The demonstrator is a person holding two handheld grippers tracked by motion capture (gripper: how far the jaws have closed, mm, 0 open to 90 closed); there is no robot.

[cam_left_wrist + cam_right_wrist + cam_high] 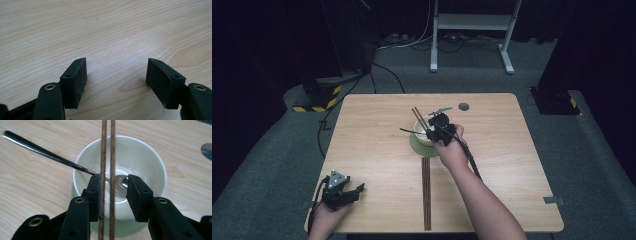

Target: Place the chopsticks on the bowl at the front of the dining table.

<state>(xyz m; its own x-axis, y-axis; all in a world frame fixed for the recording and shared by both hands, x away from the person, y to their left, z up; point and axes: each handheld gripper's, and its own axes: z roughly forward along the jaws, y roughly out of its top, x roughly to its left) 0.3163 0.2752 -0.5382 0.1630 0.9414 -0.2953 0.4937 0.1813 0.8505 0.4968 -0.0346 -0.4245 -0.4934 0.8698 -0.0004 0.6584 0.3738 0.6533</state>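
Looking down in the high view, a pale wooden table carried a small white ceramic bowl on a round green saucer near its middle, well clear of every edge. A pair of dark wooden chopsticks slanted across the bowl; a second dark wooden pair lay straight toward the near edge. The right gripper stood at the bowl; the left gripper rested by the near left corner, bare wood ahead.

Left gripper view: jaws spread wide over bare tabletop, nothing between them.

Right gripper view: jaws parted, both chopsticks standing between them, one against the left pad, the right pad clear. A long steel spoon lay in the bowl.
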